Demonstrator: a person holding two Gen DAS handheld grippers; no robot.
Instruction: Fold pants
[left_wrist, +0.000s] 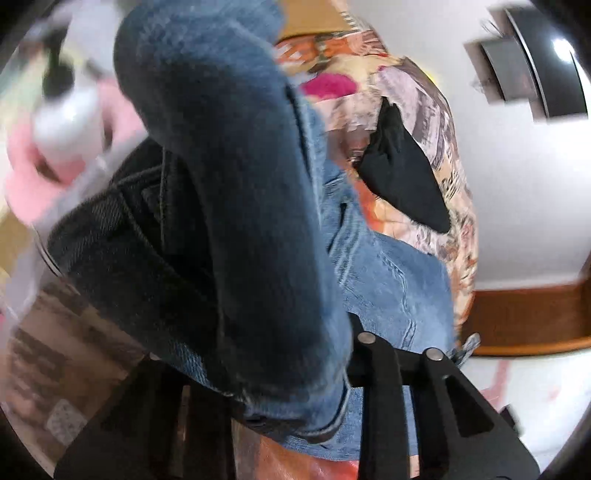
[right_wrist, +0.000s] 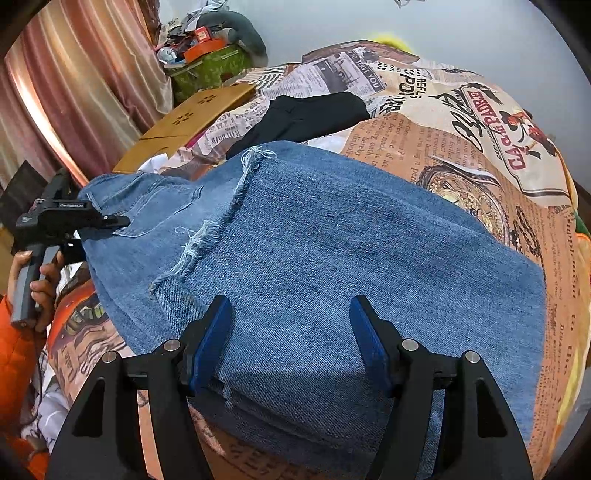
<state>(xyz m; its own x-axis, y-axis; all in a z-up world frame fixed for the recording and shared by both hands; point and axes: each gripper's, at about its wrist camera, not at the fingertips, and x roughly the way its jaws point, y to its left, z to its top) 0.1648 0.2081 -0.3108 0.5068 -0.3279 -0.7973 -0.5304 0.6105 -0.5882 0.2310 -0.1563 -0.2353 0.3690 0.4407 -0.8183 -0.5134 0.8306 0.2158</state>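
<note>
Jeans (right_wrist: 332, 236) lie on the bedspread (right_wrist: 517, 206), already doubled so the frayed hems (right_wrist: 236, 192) rest across the seat, near the back pocket (right_wrist: 147, 206). Beyond the jeans, a black garment (right_wrist: 306, 114) sits on the same bedspread, apart from them.

The right gripper (right_wrist: 291, 343) hovers at the near folded edge with its blue pads (right_wrist: 210, 343) well apart; denim lies under the gap, but the pads are not pressing on it.

The left gripper (right_wrist: 110, 221), held by a hand (right_wrist: 37, 280), is at the waistband end of the jeans. Its own camera shows a thick roll of denim (left_wrist: 236, 206) bunched right over the jaws, which hides the pads, so I cannot tell whether they have it clamped.

The step in hand looks like the second fold, taking the waistband end over toward the right gripper's edge. Next, the left grip likely needs to be secure, then a lift and carry across the jeans while the right side holds the stack from sliding.
</note>
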